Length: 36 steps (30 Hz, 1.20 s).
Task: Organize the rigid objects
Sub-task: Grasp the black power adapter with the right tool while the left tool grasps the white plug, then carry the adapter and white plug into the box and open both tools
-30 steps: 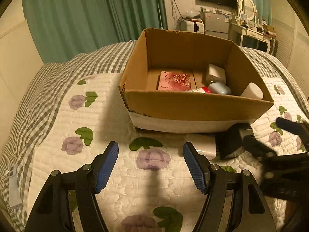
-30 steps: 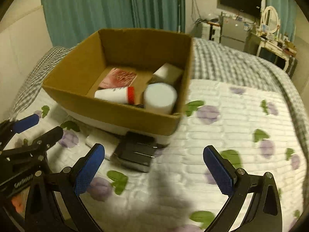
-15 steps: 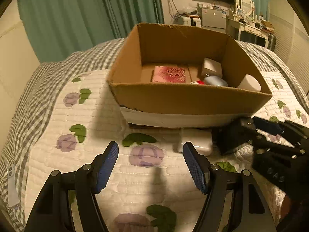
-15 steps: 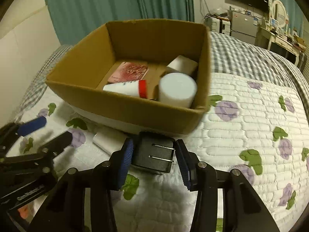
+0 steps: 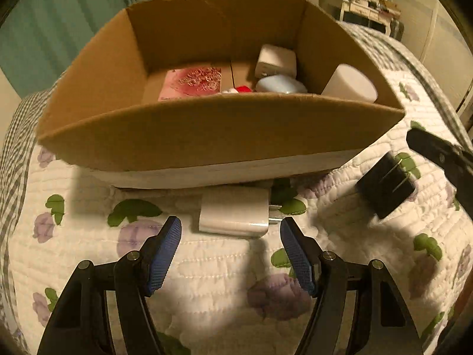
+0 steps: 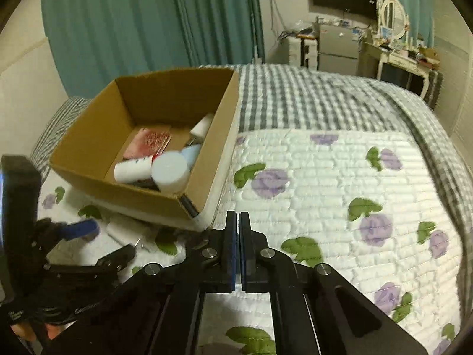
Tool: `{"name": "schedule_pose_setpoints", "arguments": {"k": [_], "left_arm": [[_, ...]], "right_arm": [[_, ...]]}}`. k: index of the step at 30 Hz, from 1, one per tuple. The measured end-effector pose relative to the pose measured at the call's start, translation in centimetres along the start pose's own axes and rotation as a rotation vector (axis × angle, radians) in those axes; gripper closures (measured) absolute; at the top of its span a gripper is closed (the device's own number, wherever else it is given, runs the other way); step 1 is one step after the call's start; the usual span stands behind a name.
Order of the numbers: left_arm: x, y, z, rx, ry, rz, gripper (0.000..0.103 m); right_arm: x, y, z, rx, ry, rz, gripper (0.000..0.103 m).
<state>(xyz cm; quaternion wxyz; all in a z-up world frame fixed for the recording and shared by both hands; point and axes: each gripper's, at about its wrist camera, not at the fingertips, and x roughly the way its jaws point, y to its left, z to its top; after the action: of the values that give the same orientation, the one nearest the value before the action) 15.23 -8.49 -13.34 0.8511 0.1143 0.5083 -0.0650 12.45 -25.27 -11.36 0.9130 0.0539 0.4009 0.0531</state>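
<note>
Right gripper (image 6: 238, 216): clenched, pads flush together, nothing between them. Half a second ago the same jaws bracketed the black adapter (image 5: 384, 186); they have since closed fully without it. The adapter is now out of the grip and sits tilted, prongs up, on the quilt (image 5: 207, 266), right of the box (image 5: 207, 136) and just beside a right-gripper finger. It does not show in the right wrist view.

Finding: the grasp appears to have failed, the adapter probably having slipped out as the jaws closed. That item is not in the box and will likely need a second attempt.

Left gripper (image 5: 230, 224): released, jaws wide, holding nothing. It has advanced on the white charger (image 5: 235, 214), which lies flat on the quilt against the foot of the box's near wall. The charger now sits just ahead of the pads and centred between them, untouched.

Box contents appear unchanged: a pink card, white blocks, a pale blue item, a red-capped tube.
</note>
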Motion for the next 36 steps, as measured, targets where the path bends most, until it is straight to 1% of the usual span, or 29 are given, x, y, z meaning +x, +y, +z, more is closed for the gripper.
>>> {"name": "schedule_pose_setpoints", "arguments": {"k": [2, 4, 5, 6, 7, 10, 13, 15, 16, 17, 19, 20, 21, 23, 25, 27, 30, 36], "left_arm": [[0.6, -0.1, 0.1, 0.008, 0.013, 0.013, 0.031], [1.3, -0.2, 0.2, 0.011, 0.033, 0.016, 0.031], [1.6, -0.2, 0.2, 0.012, 0.045, 0.02, 0.031], [2.1, -0.2, 0.3, 0.012, 0.063, 0.035, 0.031], [2.5, -0.1, 0.4, 0.013, 0.077, 0.047, 0.031], [3.0, -0.2, 0.8, 0.019, 0.089, 0.048, 0.031], [3.2, -0.4, 1.1, 0.021, 0.081, 0.046, 0.031], [3.2, -0.4, 1.1, 0.021, 0.081, 0.038, 0.036], [3.1, -0.3, 1.0, 0.025, 0.076, 0.029, 0.041], [2.8, -0.4, 1.0, 0.026, 0.075, 0.017, 0.049], [2.2, -0.4, 0.8, 0.031, 0.066, 0.03, 0.049], [1.9, -0.4, 0.6, 0.035, 0.057, 0.034, 0.049], [1.7, -0.3, 0.4, 0.03, 0.054, 0.027, 0.05], [1.0, -0.3, -0.1, 0.016, 0.048, 0.017, 0.05], [-0.3, 0.1, -0.8, 0.008, 0.015, 0.032, 0.05], [-1.8, 0.6, -1.4, -0.005, -0.019, 0.029, 0.05], [-3.6, 1.7, -2.3, -0.035, -0.056, 0.018, 0.05], [-4.9, 3.5, -2.9, -0.082, -0.097, 0.008, 0.05]], "right_arm": [[0.4, -0.1, -0.3, 0.011, 0.013, 0.016, 0.101], [0.6, -0.5, -0.3, 0.035, 0.015, 0.035, 0.088], [0.5, -0.7, -0.3, 0.047, 0.009, 0.04, 0.065], [0.3, -0.9, -0.2, 0.059, -0.002, 0.041, 0.049], [0.1, -0.9, -0.3, 0.073, -0.017, 0.047, 0.047], [0.0, -1.1, -0.1, 0.088, -0.017, 0.054, 0.047], [0.1, -1.0, -0.1, 0.084, -0.016, 0.05, 0.047], [0.1, -1.0, -0.1, 0.08, -0.015, 0.051, 0.047], [0.1, -0.9, -0.1, 0.074, -0.015, 0.051, 0.047], [0.1, -0.8, -0.1, 0.068, -0.015, 0.051, 0.047], [0.1, -0.7, -0.2, 0.048, -0.015, 0.042, 0.047], [0.1, -0.6, -0.3, 0.035, -0.013, 0.044, 0.045], [0.2, -0.6, -0.3, 0.022, -0.004, 0.053, 0.033], [0.3, -0.3, -0.5, -0.009, 0.011, 0.066, 0.015], [0.1, 0.1, -0.7, -0.055, -0.006, 0.048, 0.015], [0.3, 0.6, -0.8, -0.085, 0.009, 0.067, 0.015], [1.1, 1.8, -1.3, -0.134, 0.046, 0.09, 0.015], [3.8, 4.3, -2.7, -0.251, 0.121, 0.072, 0.015]]}}
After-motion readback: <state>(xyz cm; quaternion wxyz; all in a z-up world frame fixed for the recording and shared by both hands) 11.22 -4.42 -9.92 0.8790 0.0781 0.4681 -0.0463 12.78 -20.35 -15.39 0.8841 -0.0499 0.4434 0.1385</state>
